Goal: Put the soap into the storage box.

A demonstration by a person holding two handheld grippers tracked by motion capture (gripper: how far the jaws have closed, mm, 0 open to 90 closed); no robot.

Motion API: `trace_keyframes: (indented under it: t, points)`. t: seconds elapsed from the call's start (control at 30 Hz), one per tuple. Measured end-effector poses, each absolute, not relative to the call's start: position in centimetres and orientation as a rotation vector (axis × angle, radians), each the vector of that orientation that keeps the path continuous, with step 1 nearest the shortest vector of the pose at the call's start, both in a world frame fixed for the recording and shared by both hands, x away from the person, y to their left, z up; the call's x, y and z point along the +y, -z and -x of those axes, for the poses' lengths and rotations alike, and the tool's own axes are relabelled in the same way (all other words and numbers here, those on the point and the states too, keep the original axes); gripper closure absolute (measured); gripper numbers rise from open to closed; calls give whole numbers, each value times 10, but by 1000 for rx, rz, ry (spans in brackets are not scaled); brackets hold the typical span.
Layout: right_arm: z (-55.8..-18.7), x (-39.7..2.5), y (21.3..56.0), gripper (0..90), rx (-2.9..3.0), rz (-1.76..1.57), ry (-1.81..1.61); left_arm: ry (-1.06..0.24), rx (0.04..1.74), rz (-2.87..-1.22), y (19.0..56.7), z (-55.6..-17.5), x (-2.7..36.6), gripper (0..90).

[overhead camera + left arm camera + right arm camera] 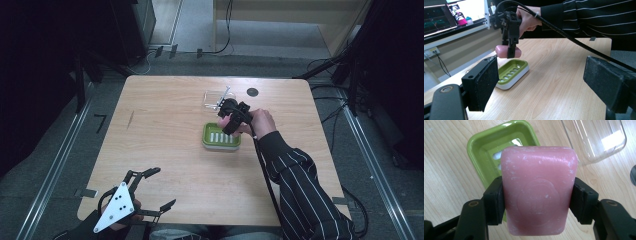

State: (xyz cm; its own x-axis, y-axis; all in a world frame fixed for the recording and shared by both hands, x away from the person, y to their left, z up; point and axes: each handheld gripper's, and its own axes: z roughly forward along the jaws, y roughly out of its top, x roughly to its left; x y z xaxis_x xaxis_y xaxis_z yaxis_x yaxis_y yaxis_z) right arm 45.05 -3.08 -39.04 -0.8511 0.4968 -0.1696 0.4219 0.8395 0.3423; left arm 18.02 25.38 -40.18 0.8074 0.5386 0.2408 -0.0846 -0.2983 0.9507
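The wooden counter (165,145) carries little, which leaves plain room for the work going on right of its middle. There the green soap dish (221,136) sits flat with its slotted floor facing up, ready to take something from above, and a clear plastic lid (212,98) lies just beyond it at about 11 o'clock, set aside so the dish is open. The right tool (231,116) hangs over the far edge of the dish, jaws pointing down, and from the side it is plain that the pink soap bar (537,195) is up in the air above the dish, not touching it. The bar is taken across its narrow sides, one pad flat on each, so the broad stamped face stays level and can go down flat into the tray; the jaws are drawn in only as far as the bar's width and are clamped firmly on it. My guess is that the lowering into the dish comes next. The left tool (150,192) waits at the near edge, around 7 o'clock from the dish and well apart from it, jaws spread wide and gripping nothing.
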Motion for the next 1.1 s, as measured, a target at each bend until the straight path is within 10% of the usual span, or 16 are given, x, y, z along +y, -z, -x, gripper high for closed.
trace_keyframes:
  t: [1.1]
  points:
    - [-463, -12, 411, 389, 2875, -442, -459, -637, 352, -1780, 402, -180, 254, 136]
